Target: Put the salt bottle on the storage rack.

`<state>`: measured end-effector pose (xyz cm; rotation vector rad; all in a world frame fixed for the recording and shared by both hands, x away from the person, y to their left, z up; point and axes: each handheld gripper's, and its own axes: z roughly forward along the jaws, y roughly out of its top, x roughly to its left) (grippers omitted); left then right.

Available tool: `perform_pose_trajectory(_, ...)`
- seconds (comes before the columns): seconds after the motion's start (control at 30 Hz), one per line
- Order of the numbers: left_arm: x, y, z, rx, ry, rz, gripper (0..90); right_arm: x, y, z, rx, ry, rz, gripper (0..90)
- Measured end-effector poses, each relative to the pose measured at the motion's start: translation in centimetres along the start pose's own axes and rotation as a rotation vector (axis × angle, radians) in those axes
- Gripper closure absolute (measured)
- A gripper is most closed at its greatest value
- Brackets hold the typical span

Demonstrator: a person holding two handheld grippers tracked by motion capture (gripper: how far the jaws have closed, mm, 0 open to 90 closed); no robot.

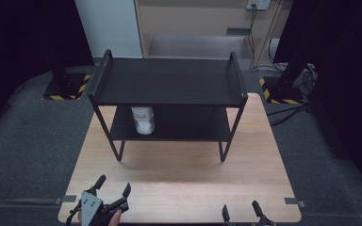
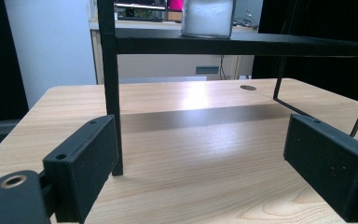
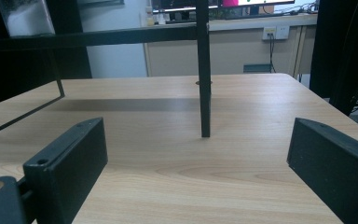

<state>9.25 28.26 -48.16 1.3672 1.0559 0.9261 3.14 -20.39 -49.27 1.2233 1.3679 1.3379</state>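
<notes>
High view: above near edge of table point(image 1: 179, 188), facing forward and down, whole shelf point(image 1: 169, 80) mid-frame. Left gripper view: low, close to tabletop, facing shelf's post point(image 2: 114, 93); jar point(image 2: 208, 16) top centre. Right gripper view: same low height, another post point(image 3: 204, 70) centre, jar point(image 3: 25, 16) upper left. All three share shelf and jar.

Dim overall from the high view, with near-black corners and sides around the lit wooden table point(image 1: 179, 183). Soft overhead light, casting a faint shadow band on the table beneath the black shelf rack point(image 1: 167, 80). Brighter in both gripper views; white glare patch on the table behind the rack's leg point(image 2: 113, 121). Slightly soft near edges, background mildly blurred, grainy throughout.
</notes>
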Motion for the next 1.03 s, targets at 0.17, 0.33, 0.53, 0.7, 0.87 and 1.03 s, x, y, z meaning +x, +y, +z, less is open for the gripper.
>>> perform_pose_trajectory(0.17, 0.11, 0.18, -0.02, -0.002, -0.011, 0.003, 8.8, 0.00, -0.05, 0.02, 0.000, 0.000, 0.001, 4.9)
perform_pose_trajectory(0.33, 0.15, 0.25, -0.11, -0.006, -0.014, 0.003, 8.8, -0.08, -0.08, -0.02, -0.004, -0.003, 0.001, 4.9)
perform_pose_trajectory(0.53, 0.22, 0.29, -0.29, -0.011, -0.004, 0.003, 8.8, -0.10, -0.05, -0.06, -0.006, -0.004, 0.002, 4.9)
perform_pose_trajectory(0.7, 0.40, 0.26, -0.34, -0.009, 0.002, -0.001, 8.8, -0.09, -0.04, 0.05, -0.003, -0.001, 0.001, 5.0)
perform_pose_trajectory(0.87, 0.47, 0.26, -0.26, -0.004, 0.004, 0.002, 8.8, -0.02, -0.05, 0.29, 0.002, 0.000, 0.003, 4.9)
perform_pose_trajectory(1.03, 0.19, 0.38, -0.66, -0.008, 0.011, 0.008, 8.7, 0.02, -0.05, 0.01, -0.009, 0.000, 0.003, 4.7)
